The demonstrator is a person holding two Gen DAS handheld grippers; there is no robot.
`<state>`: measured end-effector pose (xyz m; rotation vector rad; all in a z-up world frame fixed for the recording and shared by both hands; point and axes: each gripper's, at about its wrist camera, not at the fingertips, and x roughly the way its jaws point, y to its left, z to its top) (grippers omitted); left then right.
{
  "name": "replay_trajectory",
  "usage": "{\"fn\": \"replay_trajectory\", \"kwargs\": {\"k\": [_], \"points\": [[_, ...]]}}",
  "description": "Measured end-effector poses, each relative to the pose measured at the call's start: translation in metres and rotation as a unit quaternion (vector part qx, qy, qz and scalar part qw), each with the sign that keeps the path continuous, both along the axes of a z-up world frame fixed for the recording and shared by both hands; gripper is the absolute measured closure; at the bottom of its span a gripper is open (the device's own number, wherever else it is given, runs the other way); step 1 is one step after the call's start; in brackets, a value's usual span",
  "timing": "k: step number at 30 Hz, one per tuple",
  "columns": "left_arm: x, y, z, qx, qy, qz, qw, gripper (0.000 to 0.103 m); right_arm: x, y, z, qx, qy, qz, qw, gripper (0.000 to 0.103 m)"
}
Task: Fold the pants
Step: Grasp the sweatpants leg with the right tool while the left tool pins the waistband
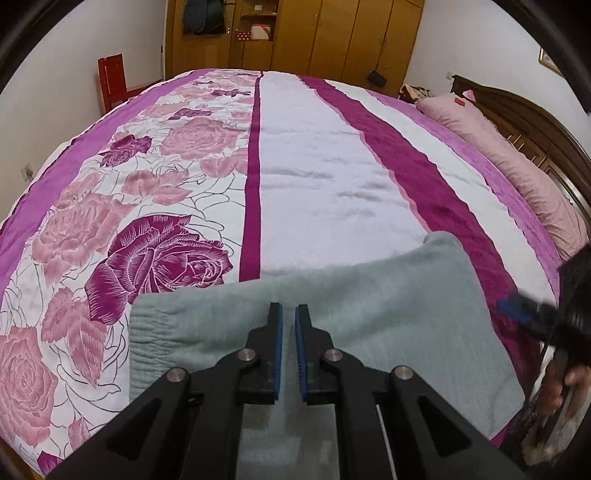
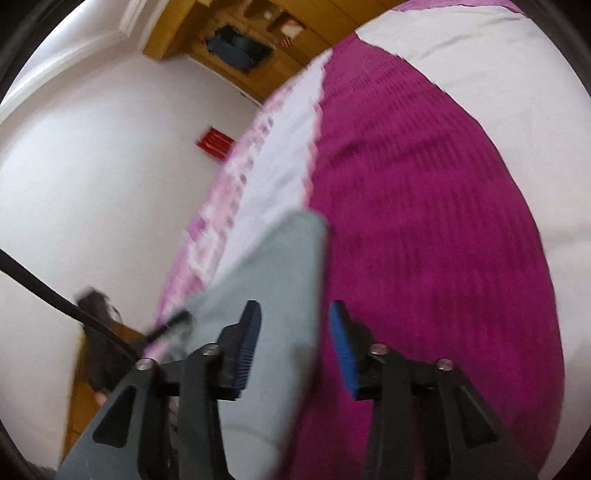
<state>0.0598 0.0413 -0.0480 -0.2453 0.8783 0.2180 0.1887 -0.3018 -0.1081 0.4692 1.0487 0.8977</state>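
1. Black linkage arms and two blue-padded fingers of the left gripper (image 1: 289, 314) fill the bottom of the left wrist view; the pads stand nearly together with a narrow slit between them and no cloth in it — released, hovering over the garment.
2. One pair of pale grey-green pants (image 1: 388, 302) lies folded into a rough rectangle on the near part of the bed, its ribbed waistband (image 1: 147, 339) at the left end.
3. One right gripper (image 2: 295, 317) shows in its own blurred view with its jaws spread wide; the edge of the pants (image 2: 273, 266) passes between the two blue pads, though I cannot tell whether either pad touches it. Nothing is clamped.
4. One bedspread (image 1: 325, 155) covers the bed — white and magenta stripes, with pink and purple roses on the left half.
5. One pink pillow (image 1: 517, 162) lies along the right side, against a dark wooden headboard (image 1: 535, 122).
6. One wooden wardrobe (image 1: 332, 33) stands at the far wall, and one red chair (image 1: 112, 81) sits beside the bed's far left corner.
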Motion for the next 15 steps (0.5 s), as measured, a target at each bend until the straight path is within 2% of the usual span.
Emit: {"fn": "replay_trajectory", "kwargs": {"k": [1, 3, 8, 15], "points": [[0.0, 0.0, 0.0, 0.002, -0.001, 0.0, 1.0, 0.095, 0.001, 0.005, -0.004, -0.027, -0.001, 0.008, 1.0, 0.063], [-0.001, -0.001, 0.001, 0.006, -0.002, 0.001, 1.0, 0.095, 0.005, 0.011, -0.009, -0.045, -0.004, 0.018, 0.999, 0.063], [-0.005, 0.0, 0.0, 0.006, -0.003, 0.001, 1.0, 0.094, 0.025, 0.023, -0.011, -0.034, -0.016, 0.024, 0.999, 0.063], [-0.007, 0.004, -0.006, 0.0, 0.005, 0.004, 1.0, 0.094, 0.074, 0.064, -0.017, 0.0, 0.019, 0.074, 0.997, 0.062]]}}
